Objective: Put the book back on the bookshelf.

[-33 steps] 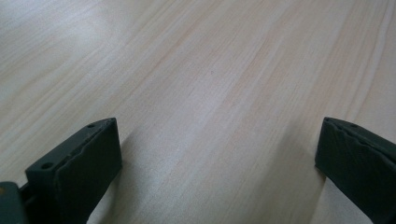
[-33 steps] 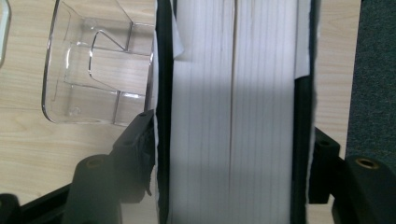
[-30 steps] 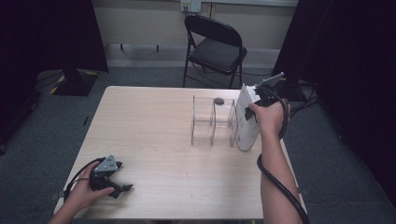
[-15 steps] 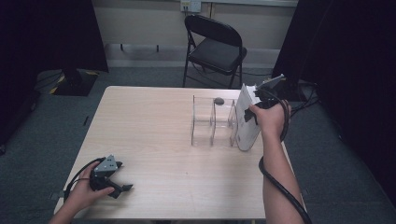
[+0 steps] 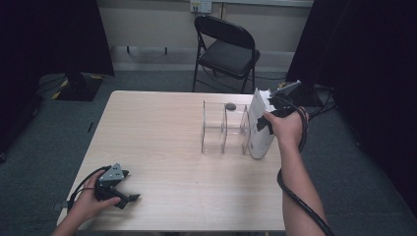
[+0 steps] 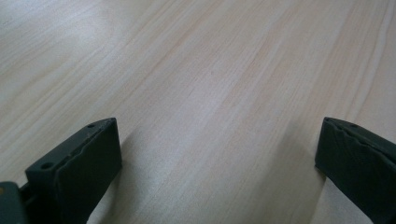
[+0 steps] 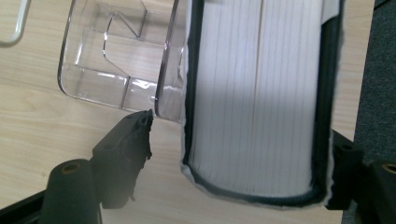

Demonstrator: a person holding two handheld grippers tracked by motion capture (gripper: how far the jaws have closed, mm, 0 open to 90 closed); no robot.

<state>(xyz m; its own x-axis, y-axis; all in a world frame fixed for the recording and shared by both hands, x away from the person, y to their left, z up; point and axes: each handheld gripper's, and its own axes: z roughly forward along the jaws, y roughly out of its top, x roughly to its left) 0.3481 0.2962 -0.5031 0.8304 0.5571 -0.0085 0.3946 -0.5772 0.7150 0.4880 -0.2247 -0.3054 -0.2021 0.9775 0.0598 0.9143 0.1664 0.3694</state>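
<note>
A thick white book (image 5: 256,132) stands upright on the table, against the right end of a clear plastic organizer (image 5: 223,130). My right gripper (image 5: 267,118) reaches around the book from the right. In the right gripper view the book (image 7: 257,93) sits between the jaws of the right gripper (image 7: 240,133). The left jaw stands off the cover with a gap, so the gripper is open; its jaws have just been opening. My left gripper (image 5: 130,186) rests on the table at the front left. In its own view the left gripper (image 6: 217,140) is open over bare wood.
The organizer (image 7: 116,56) has several upright clear dividers, and a small dark object (image 5: 230,105) lies by its far side. A black folding chair (image 5: 226,49) stands behind the light wooden table (image 5: 162,142). The table's right edge runs close to the book.
The right hand has shifted slightly at the book, which stays upright by the organizer. The left hand and gripper have not moved.
</note>
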